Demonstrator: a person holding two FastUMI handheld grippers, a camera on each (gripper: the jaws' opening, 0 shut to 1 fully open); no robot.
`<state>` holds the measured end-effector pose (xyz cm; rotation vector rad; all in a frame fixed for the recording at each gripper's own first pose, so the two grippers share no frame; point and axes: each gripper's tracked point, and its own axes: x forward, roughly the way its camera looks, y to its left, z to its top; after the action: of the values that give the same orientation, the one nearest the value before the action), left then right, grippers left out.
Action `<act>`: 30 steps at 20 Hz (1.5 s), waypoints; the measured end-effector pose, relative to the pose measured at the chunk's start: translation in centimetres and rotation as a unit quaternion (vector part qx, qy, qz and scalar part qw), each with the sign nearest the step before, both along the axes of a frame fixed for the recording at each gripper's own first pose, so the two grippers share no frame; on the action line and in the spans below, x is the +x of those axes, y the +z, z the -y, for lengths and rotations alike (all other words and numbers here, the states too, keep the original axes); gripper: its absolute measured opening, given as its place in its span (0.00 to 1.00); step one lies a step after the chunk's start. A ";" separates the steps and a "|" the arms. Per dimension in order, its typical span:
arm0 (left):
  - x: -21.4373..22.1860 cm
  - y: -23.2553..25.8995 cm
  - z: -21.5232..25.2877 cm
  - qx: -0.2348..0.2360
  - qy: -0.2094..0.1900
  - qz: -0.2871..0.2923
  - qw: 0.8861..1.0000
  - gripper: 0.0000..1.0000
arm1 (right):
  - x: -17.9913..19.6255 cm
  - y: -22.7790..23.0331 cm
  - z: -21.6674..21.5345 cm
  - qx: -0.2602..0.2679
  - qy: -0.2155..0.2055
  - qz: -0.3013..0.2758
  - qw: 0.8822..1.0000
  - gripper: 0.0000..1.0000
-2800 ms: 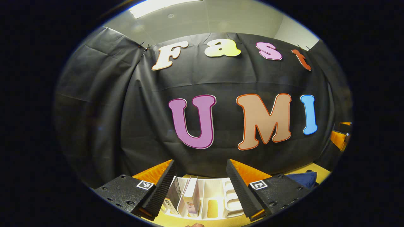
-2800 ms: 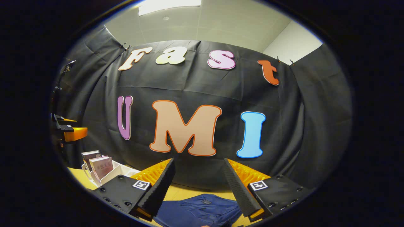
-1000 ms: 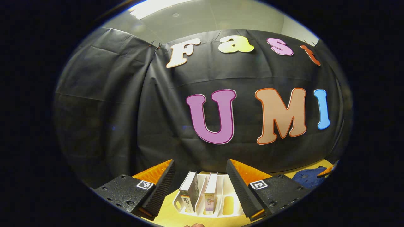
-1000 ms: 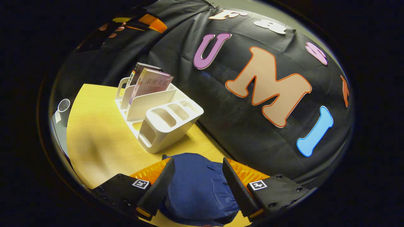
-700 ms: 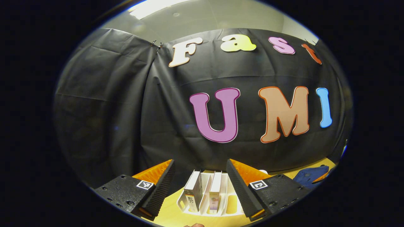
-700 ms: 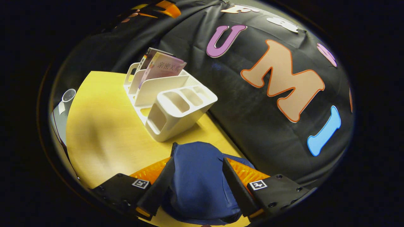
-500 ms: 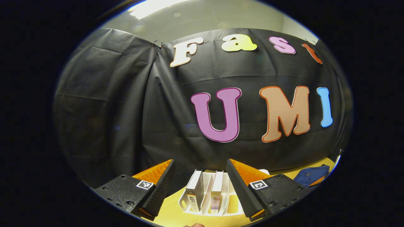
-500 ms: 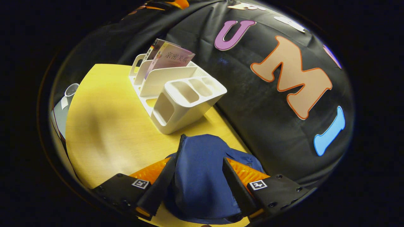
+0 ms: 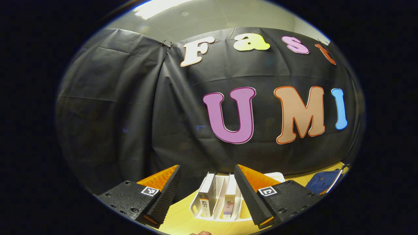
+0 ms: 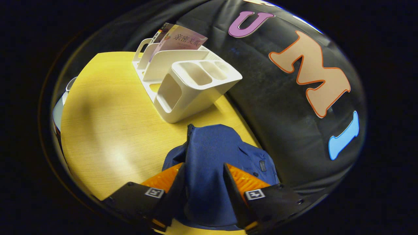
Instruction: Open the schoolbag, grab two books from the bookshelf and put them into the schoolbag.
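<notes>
On my left gripper the fingers stood spread wide with nothing between them, raised above the yellow table and facing the white bookshelf. In its slots two books stood upright, spines toward me. At the far right of the left gripper view lay the blue schoolbag. My right gripper had its fingers drawn partly in around a raised fold of the schoolbag; whether both pressed on the cloth I could not tell. Beyond it the bookshelf held the books at its far end. Against half a second before, the right fingers had narrowed, and the bag's zipper edge reached closer to the shelf.
</notes>
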<state>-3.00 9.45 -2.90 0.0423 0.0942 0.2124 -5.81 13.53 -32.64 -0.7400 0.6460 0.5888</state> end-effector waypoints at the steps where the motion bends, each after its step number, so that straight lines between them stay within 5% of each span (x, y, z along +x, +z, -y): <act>1: 0.0 -0.1 0.0 0.000 0.000 0.000 1.000 0.93 | -0.1 -0.2 -0.1 -0.005 0.001 -0.004 1.000 0.71; 2: 0.0 -0.1 0.0 0.000 0.000 0.001 1.000 0.93 | -0.2 -0.4 0.0 -0.012 0.001 -0.004 1.000 0.68; 7: -0.1 -0.4 -0.3 -0.003 0.000 0.001 1.000 0.93 | 0.8 0.4 0.8 -0.042 -0.017 0.028 0.999 0.05; 18: 0.8 -1.9 0.1 -0.008 -0.019 -0.023 1.000 0.94 | 4.1 6.3 3.6 0.024 -0.088 0.013 0.996 0.02; 25: 3.7 -4.0 0.9 -0.038 -0.072 -0.077 0.994 0.94 | 5.6 9.2 5.5 0.025 -0.102 0.034 0.994 0.02; 30: 6.6 -7.0 2.2 -0.061 -0.130 -0.157 0.977 0.95 | 6.9 11.2 7.1 0.029 -0.116 0.042 0.992 0.02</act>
<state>3.58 7.22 -9.94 -0.0343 0.4136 -0.0645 1.08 6.45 -21.46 -0.6222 0.6246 0.3602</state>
